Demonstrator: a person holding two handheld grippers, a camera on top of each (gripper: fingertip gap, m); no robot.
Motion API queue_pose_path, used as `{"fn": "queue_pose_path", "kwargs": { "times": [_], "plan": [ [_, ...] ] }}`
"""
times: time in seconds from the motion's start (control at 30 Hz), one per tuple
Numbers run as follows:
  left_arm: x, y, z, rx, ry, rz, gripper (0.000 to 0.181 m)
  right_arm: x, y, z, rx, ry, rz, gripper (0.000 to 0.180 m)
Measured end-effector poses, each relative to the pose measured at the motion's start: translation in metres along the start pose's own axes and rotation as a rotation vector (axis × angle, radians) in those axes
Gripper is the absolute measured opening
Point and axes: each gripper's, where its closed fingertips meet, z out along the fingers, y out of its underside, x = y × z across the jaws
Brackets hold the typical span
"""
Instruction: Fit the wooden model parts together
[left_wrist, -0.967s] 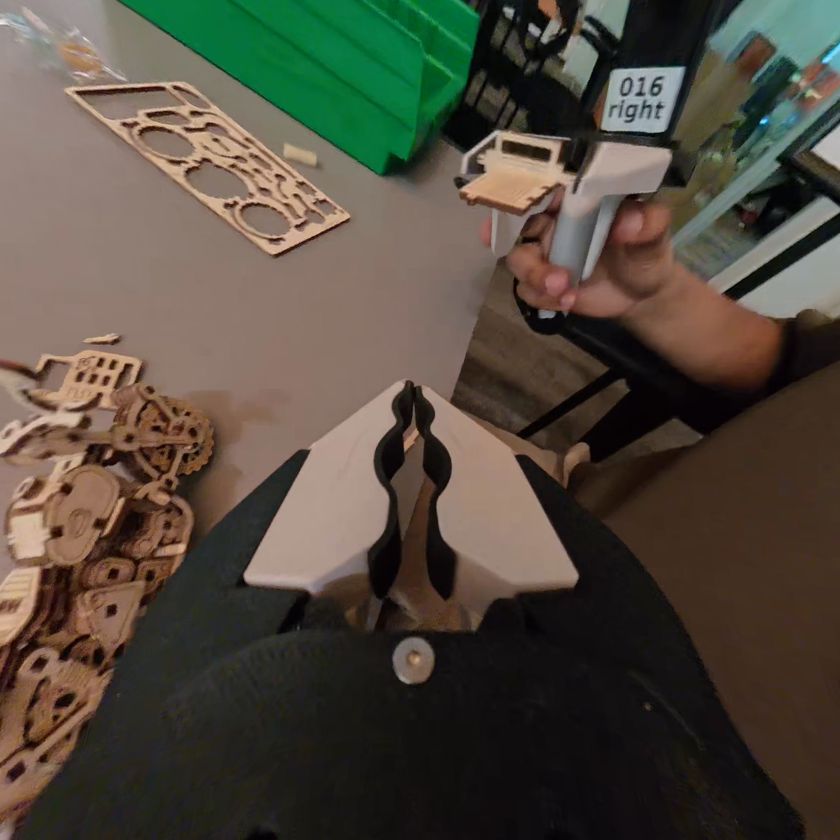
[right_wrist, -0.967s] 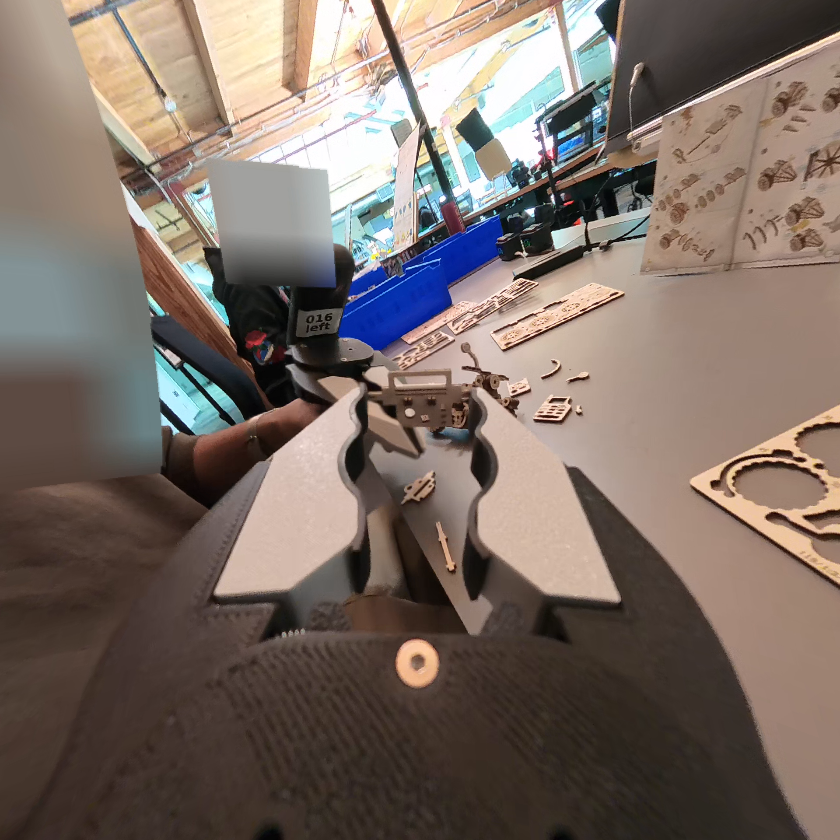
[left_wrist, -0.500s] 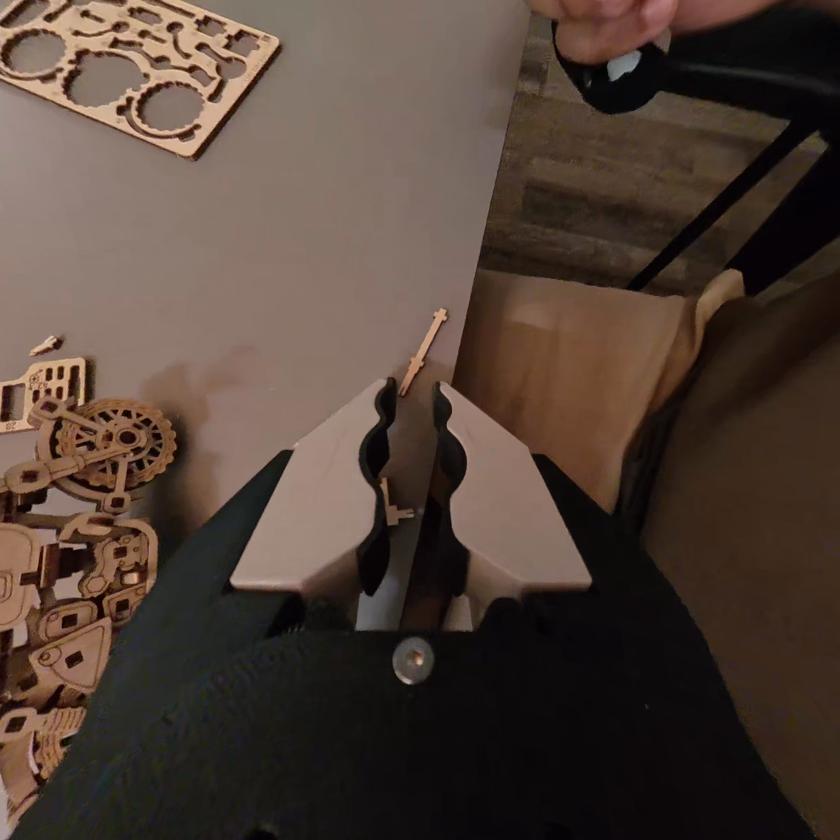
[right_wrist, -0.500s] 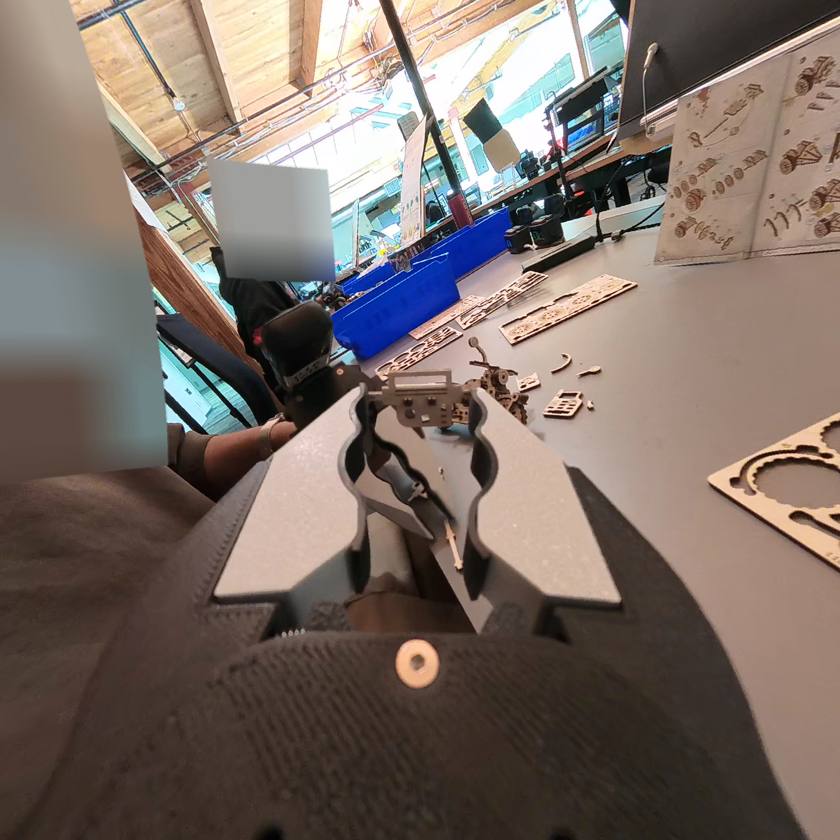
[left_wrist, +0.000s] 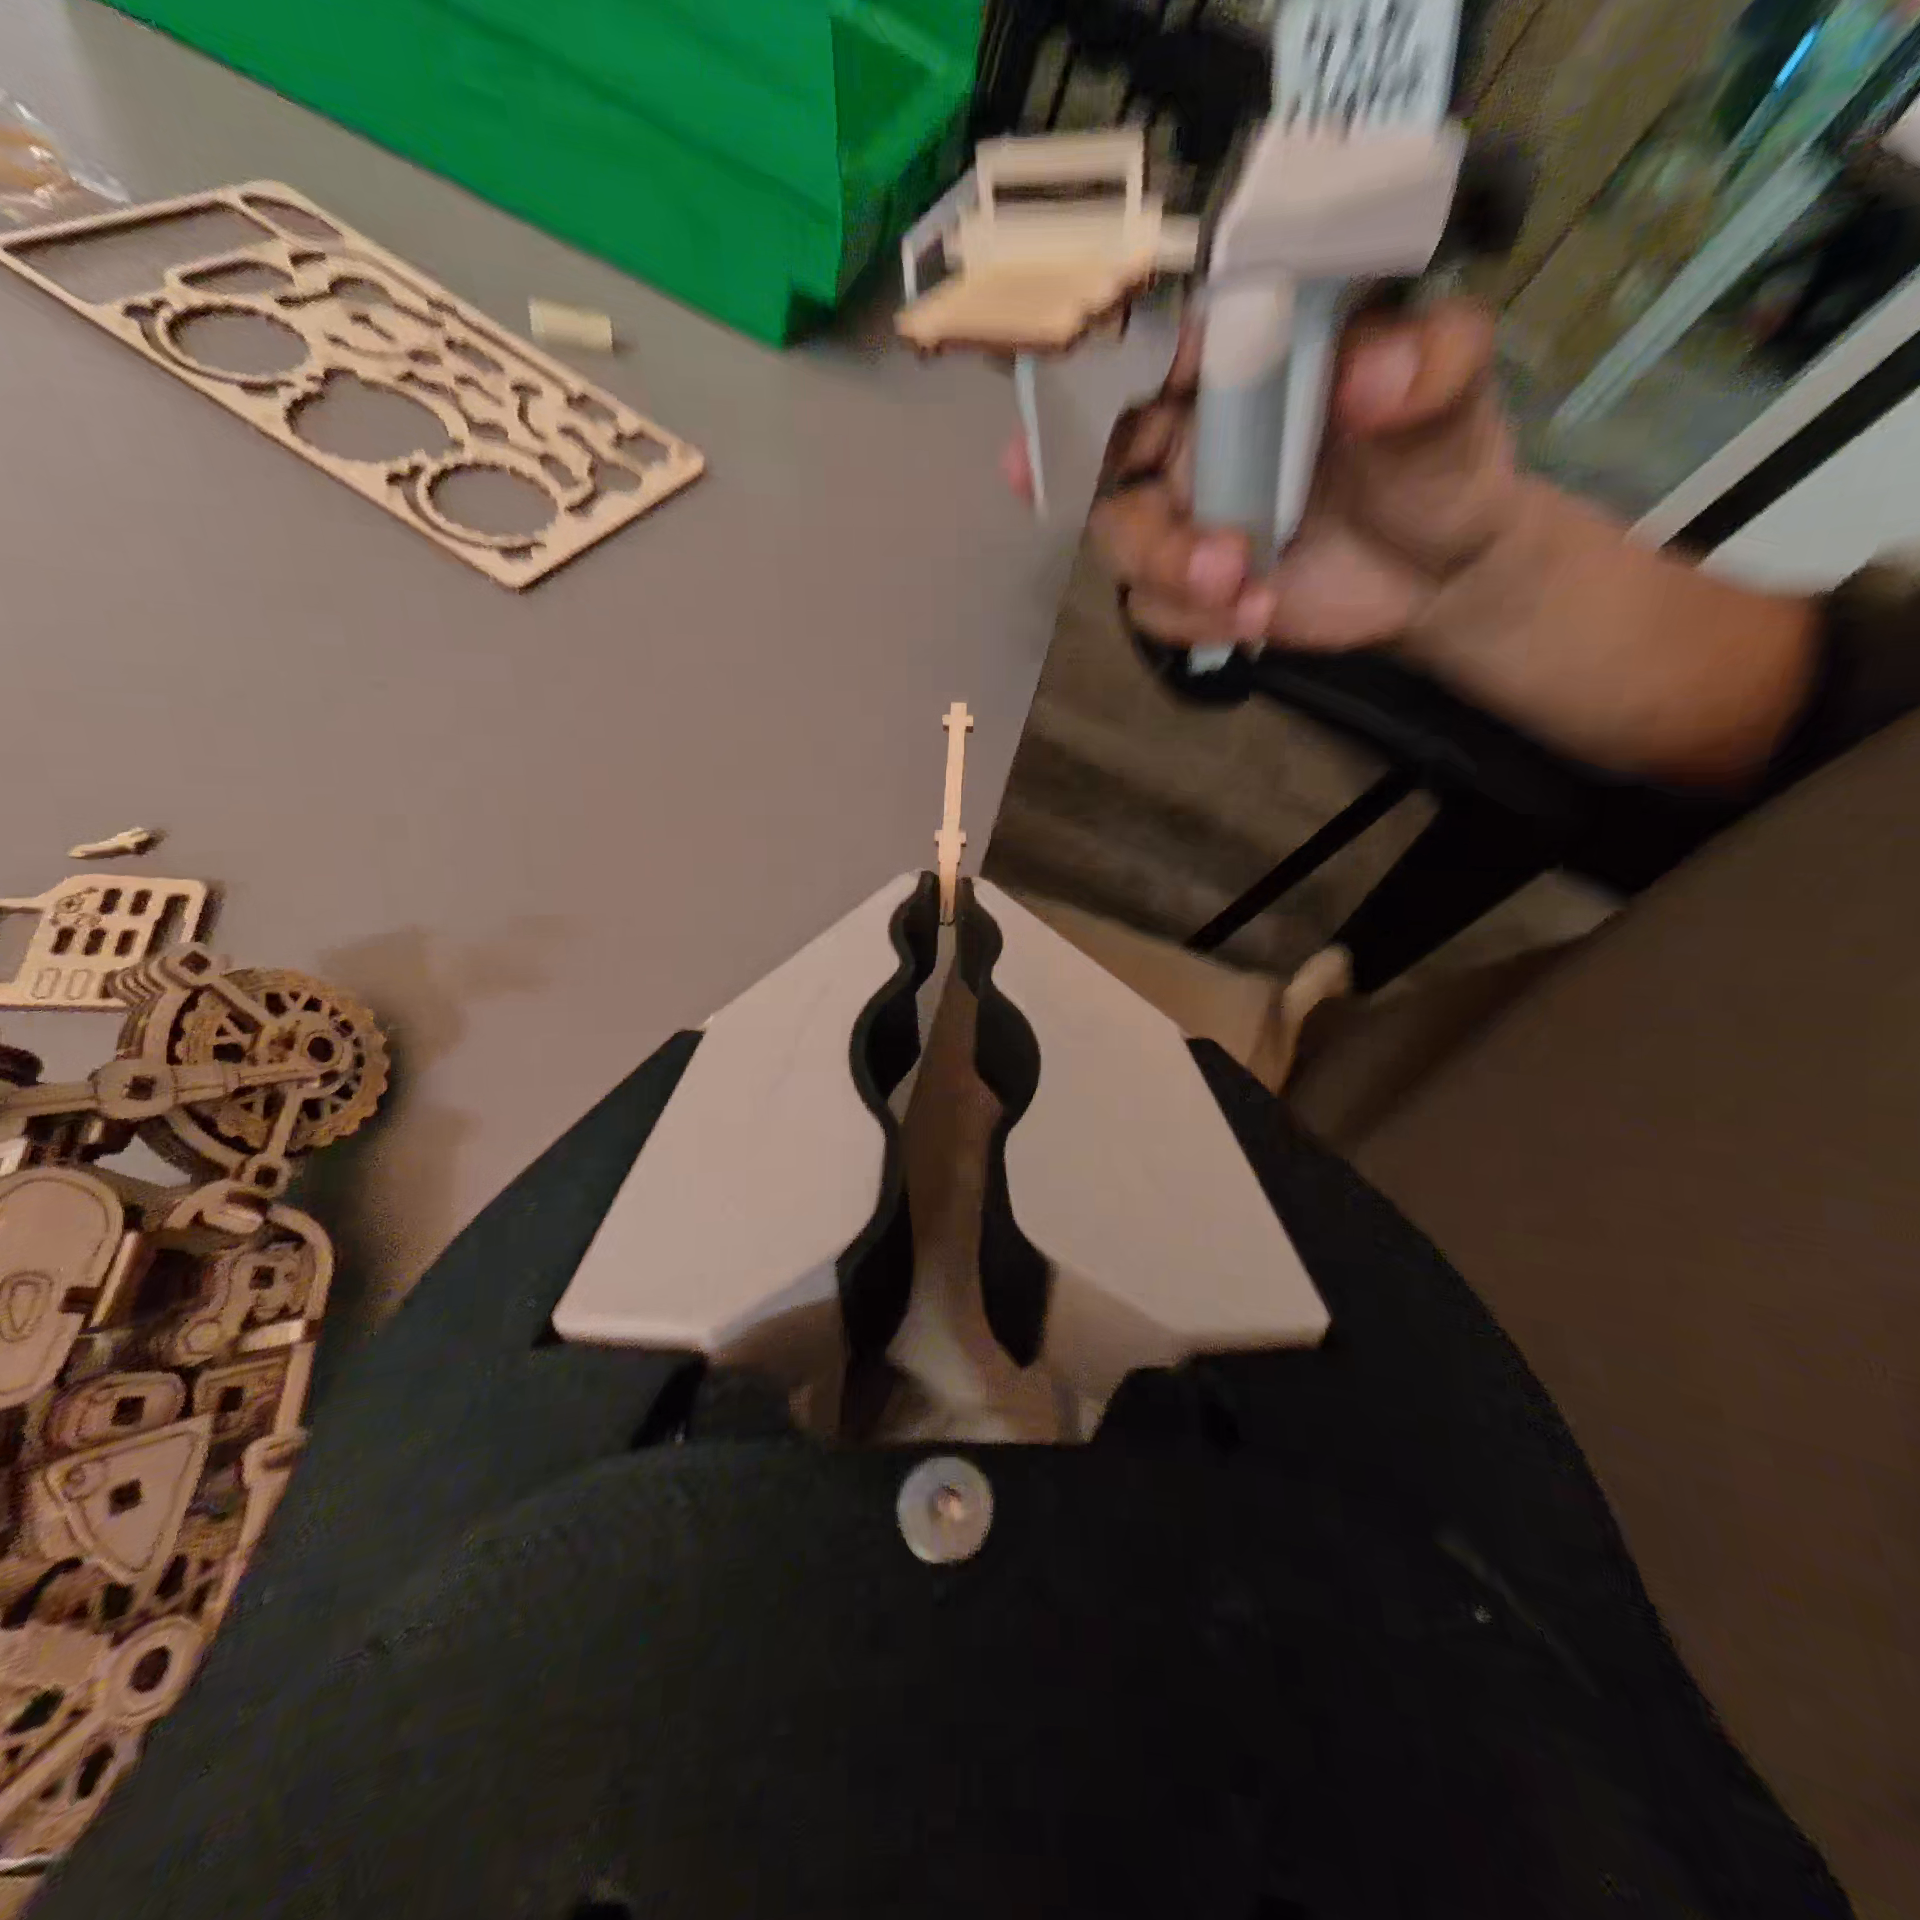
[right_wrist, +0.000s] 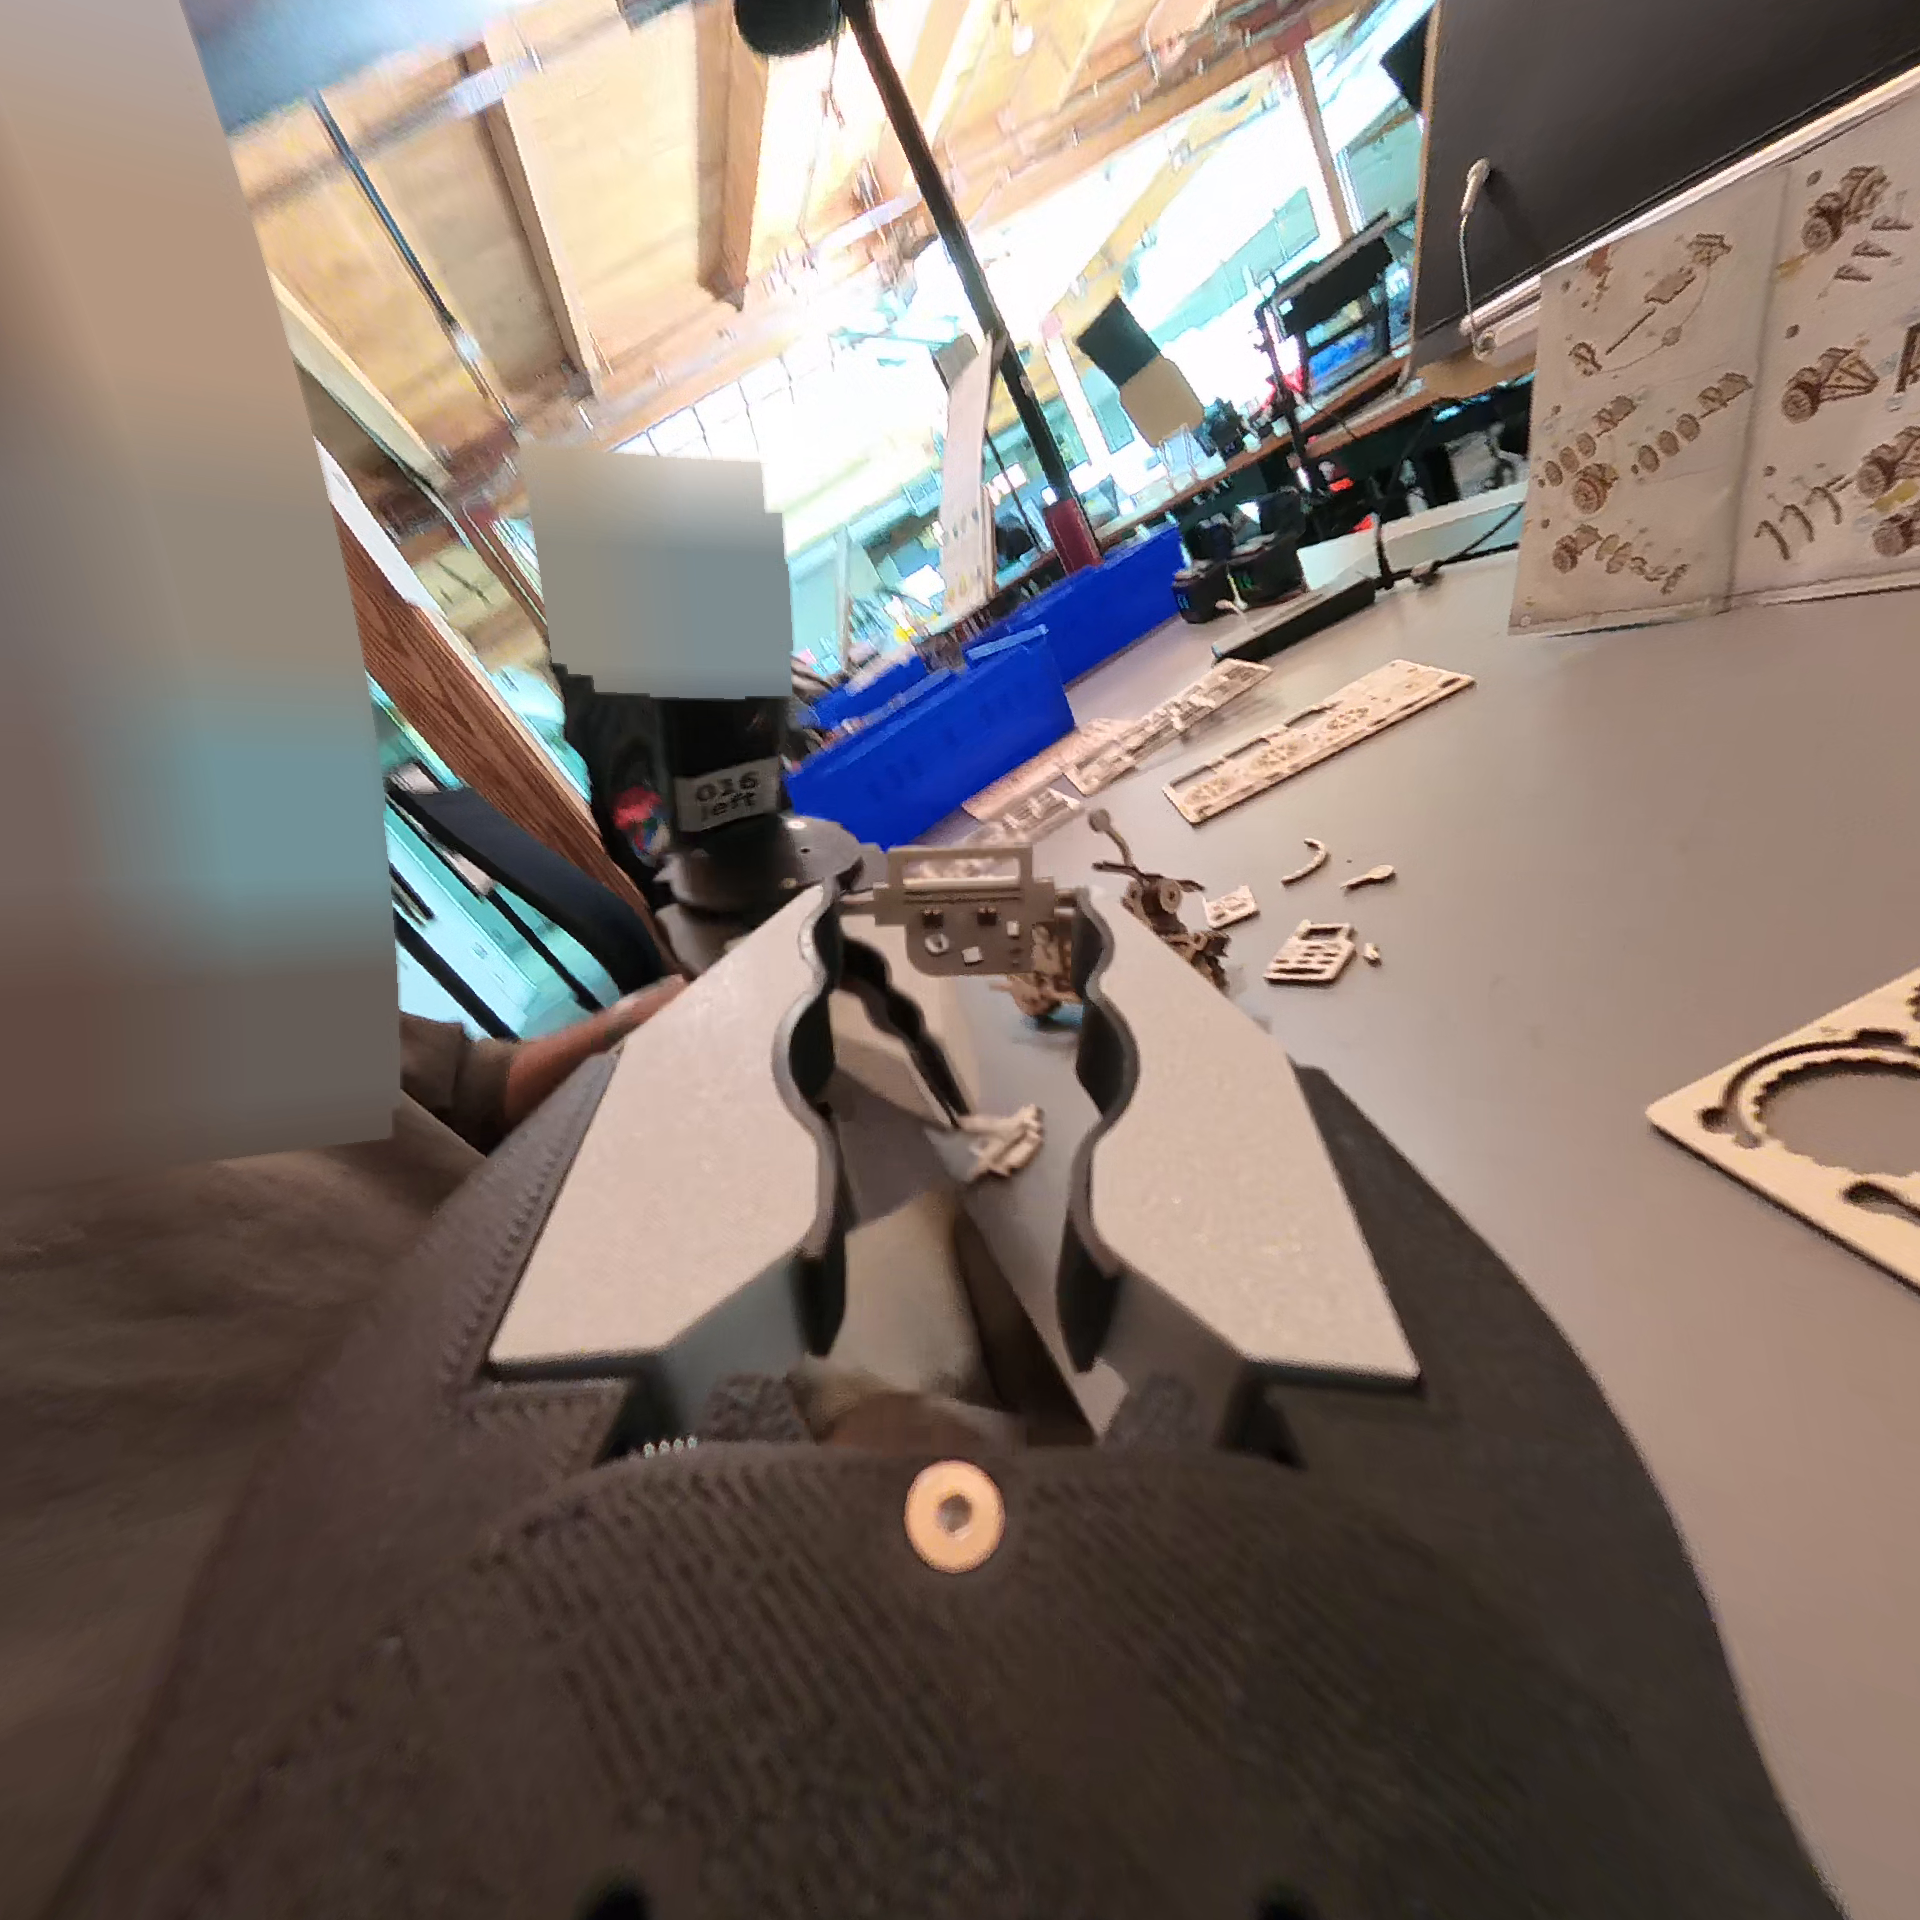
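Facing wrist views, close, sharing the table (left_wrist: 436, 707) edge.

Left wrist view: dim, warm, soft shadows on table (left_wrist: 520, 707) | right gripper (left_wrist: 1049, 260) and hand (left_wrist: 1351, 499) smeared by motion blur | Right wrist view: bright daylight from far windows (right_wrist: 1039, 343), glare there | wide-angle bending at edges, slight overall blur

Bare bench (left_wrist: 499, 748) lies open toward 11 o'clock of the left fingers (left_wrist: 914, 914); the wooden model pile (left_wrist: 156, 1195) blocks 9 o'clock, the cut-out sheet (left_wrist: 343, 364) and green bin (left_wrist: 644, 135) farther beyond.
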Motion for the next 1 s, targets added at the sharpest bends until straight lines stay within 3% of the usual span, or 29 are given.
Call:
{"fn": "queue_pose_path", "kwargs": {
  "times": [0.03,0.2,0.33,1.0],
  "plan": [
    [0.003,-0.01,-0.005,0.04,0.03,-0.054,0.001,0.0,-0.002,-0.001,0.019,-0.01,0.031,0.043],
    [0.017,-0.042,-0.026,0.149,0.183,-0.324,0.001,0.015,0.004,-0.001,0.088,-0.02,0.359,0.044],
    [0.024,-0.043,-0.029,0.13,0.243,-0.397,0.001,0.016,0.009,0.003,0.14,-0.088,0.564,0.044],
    [0.024,-0.028,-0.021,0.036,0.269,-0.44,0.001,-0.008,0.034,0.017,-0.057,-0.138,0.435,0.044]
  ]
}}
